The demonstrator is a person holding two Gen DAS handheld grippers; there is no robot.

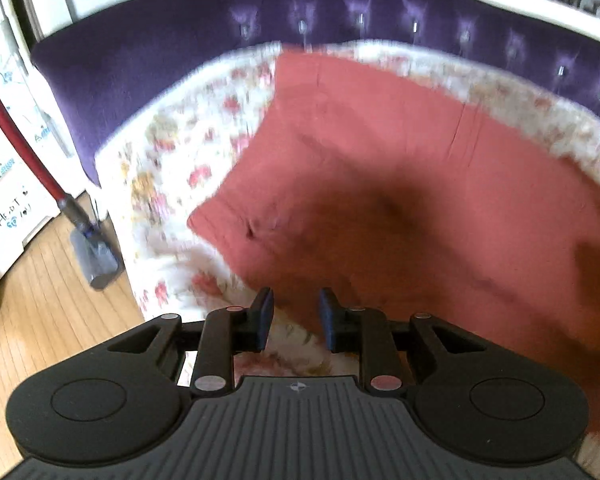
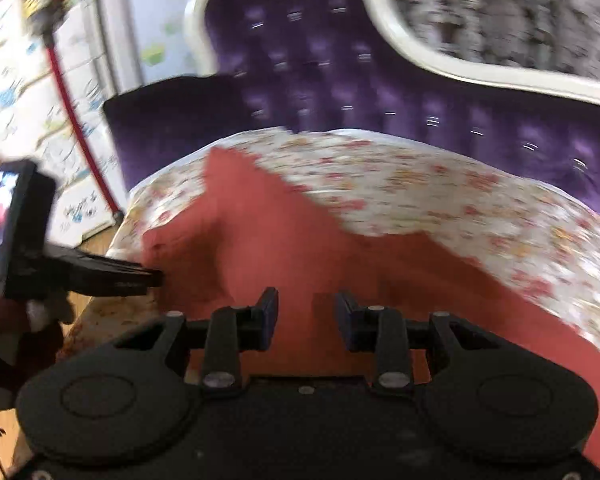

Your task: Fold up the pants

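Red-pink pants (image 1: 400, 184) lie spread on a floral sheet (image 1: 188, 152) over a purple sofa. In the left wrist view my left gripper (image 1: 296, 320) is open and empty, just above the near edge of the pants. In the right wrist view the pants (image 2: 300, 248) run from the left side toward the lower right. My right gripper (image 2: 307, 320) is open and empty, low over the cloth. The left gripper (image 2: 148, 278) also shows at the left of that view, its tip at the pants' left edge. Both views are blurred by motion.
The tufted purple sofa back (image 1: 340, 8) with a white frame (image 2: 420, 60) rises behind the sheet. A red stick vacuum (image 1: 40, 160) leans left of the sofa on the wooden floor (image 1: 40, 300). White drawers (image 2: 28, 100) stand at the left.
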